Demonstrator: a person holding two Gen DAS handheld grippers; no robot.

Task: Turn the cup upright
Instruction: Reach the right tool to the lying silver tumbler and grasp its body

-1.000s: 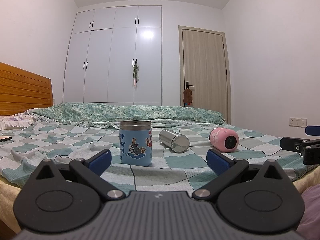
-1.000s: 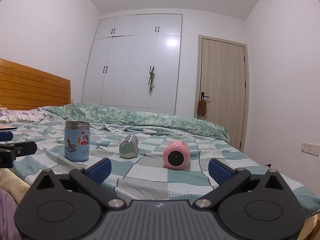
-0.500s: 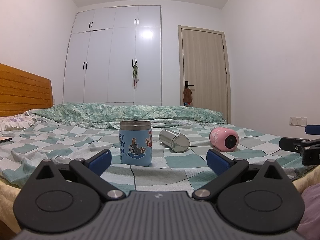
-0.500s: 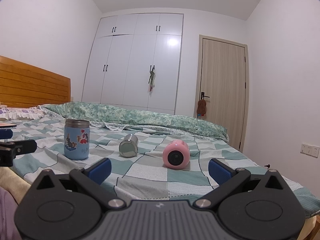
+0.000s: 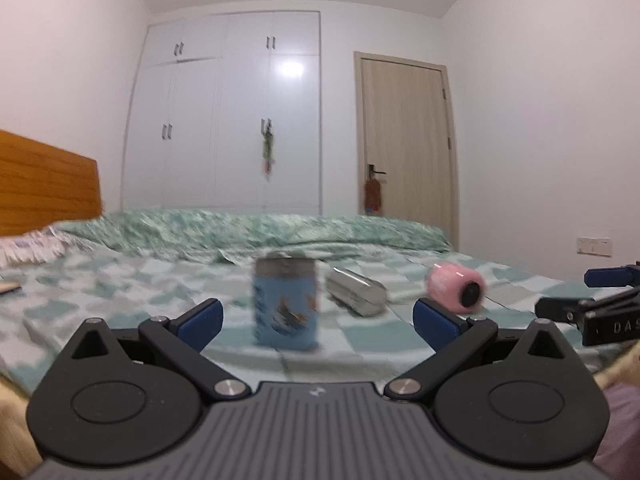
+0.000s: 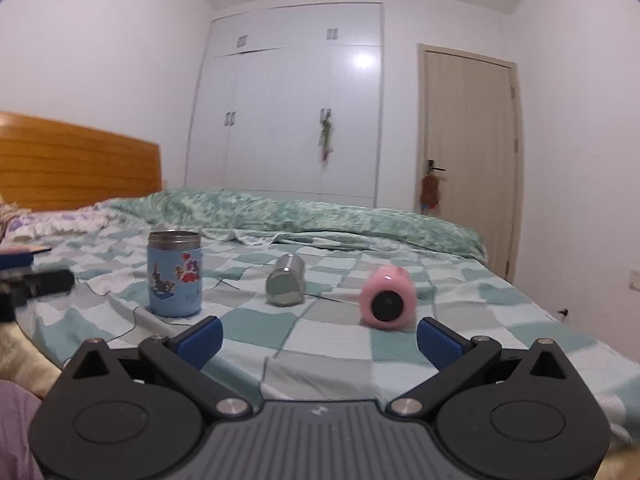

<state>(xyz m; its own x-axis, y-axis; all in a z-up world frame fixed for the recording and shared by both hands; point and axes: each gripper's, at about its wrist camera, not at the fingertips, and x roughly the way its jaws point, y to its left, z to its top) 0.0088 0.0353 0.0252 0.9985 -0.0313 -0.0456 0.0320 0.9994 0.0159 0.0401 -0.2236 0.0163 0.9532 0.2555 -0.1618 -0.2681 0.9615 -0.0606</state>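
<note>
Right wrist view: right gripper (image 6: 319,334) held level and low, its 2 jaws spread wide, empty; pink cup (image 6: 387,295) lies sideways on the bed (image 6: 340,344) ahead. Left gripper (image 5: 316,316) likewise gapes empty.

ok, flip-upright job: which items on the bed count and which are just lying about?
Job items:
- steel cup, lying on its side
- pink cup, lying on its side
- right gripper, fingers open, nearest the pink cup
- left gripper, fingers open

Lying about:
- blue cartoon cup, already upright
- rumpled green duvet
- pillow
</note>
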